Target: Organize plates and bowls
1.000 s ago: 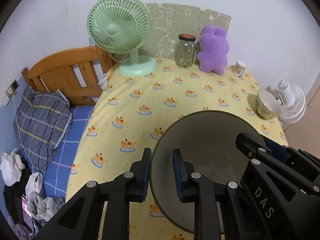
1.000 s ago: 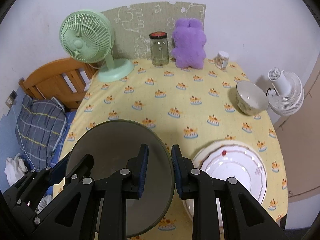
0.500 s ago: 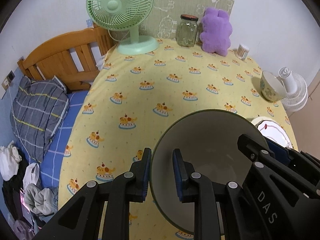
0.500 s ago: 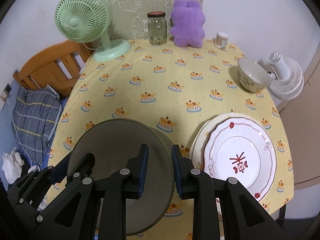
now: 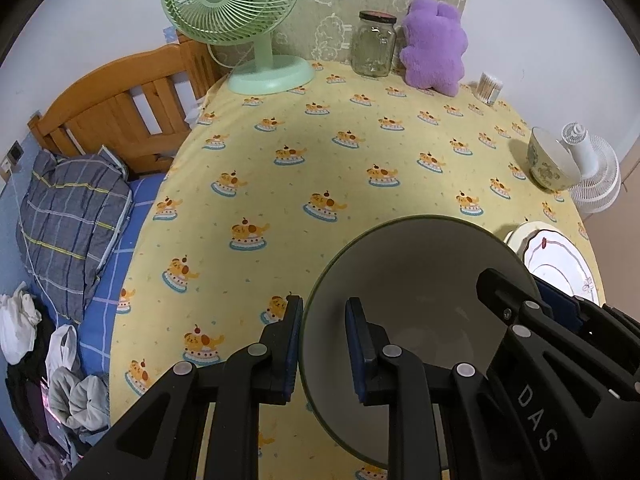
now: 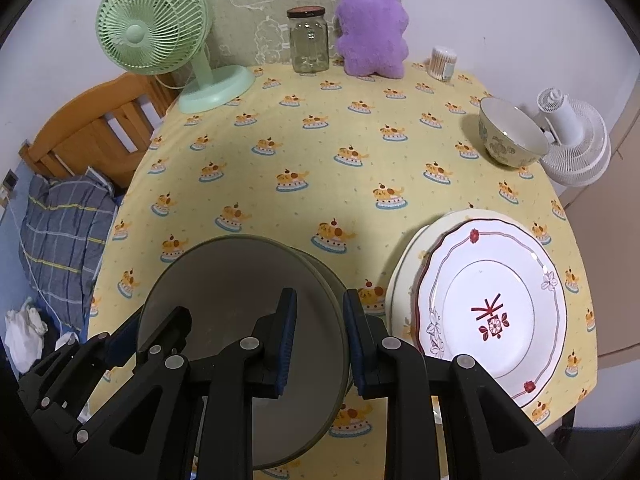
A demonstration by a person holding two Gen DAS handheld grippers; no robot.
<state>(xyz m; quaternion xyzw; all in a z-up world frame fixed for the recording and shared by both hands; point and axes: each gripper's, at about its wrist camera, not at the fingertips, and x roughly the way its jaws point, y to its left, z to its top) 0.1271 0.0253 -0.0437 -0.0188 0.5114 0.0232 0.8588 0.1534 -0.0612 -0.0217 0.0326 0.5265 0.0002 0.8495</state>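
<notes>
A large grey-green bowl (image 5: 416,280) is held above the yellow tablecloth by both grippers. My left gripper (image 5: 322,346) is shut on its left rim. My right gripper (image 6: 319,340) is shut on its right rim, and the bowl (image 6: 232,292) fills the lower left of the right wrist view. A white plate with red trim (image 6: 492,300) lies on a cream plate (image 6: 404,276) at the table's right front; the stack also shows in the left wrist view (image 5: 556,260). A small patterned bowl (image 6: 510,134) stands at the right edge, also seen in the left wrist view (image 5: 550,162).
At the back stand a green fan (image 6: 160,40), a glass jar (image 6: 309,42), a purple plush toy (image 6: 372,28) and a cotton-swab tub (image 6: 443,63). A white fan (image 6: 572,136) sits off the right edge. A wooden bed (image 5: 116,108) is left of the table.
Both grippers have carried the bowl back and slightly up; the table objects look farther down-frame and the plate stack sits larger and closer on the right.
</notes>
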